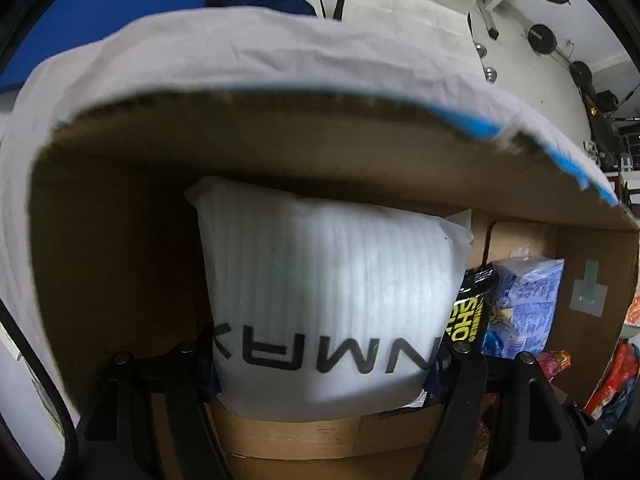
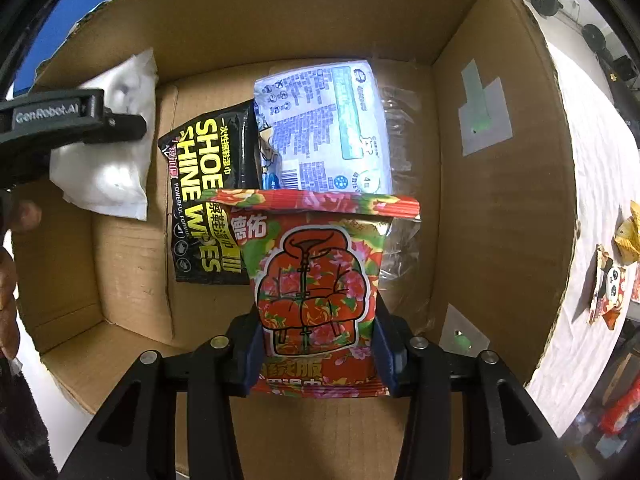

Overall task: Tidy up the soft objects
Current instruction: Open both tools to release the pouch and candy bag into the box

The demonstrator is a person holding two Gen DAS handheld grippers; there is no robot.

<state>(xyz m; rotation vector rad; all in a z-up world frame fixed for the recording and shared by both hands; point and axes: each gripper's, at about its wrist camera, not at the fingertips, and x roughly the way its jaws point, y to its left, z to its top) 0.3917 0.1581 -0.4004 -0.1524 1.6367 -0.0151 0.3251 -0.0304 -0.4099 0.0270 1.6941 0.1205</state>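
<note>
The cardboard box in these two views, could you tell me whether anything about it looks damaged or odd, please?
Yes: the cardboard box has ragged, torn top edges with blue tape remnants, so its flaps appear ripped off. The packs inside look intact.

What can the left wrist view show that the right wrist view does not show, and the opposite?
Only the left wrist view shows black lettering on the white foam pouch held in the left gripper.

Only the right wrist view shows the red floral packet clamped in the right gripper, over the box floor.

Both show the cardboard box, the black shoe wipes pack and the blue-printed pack.
</note>
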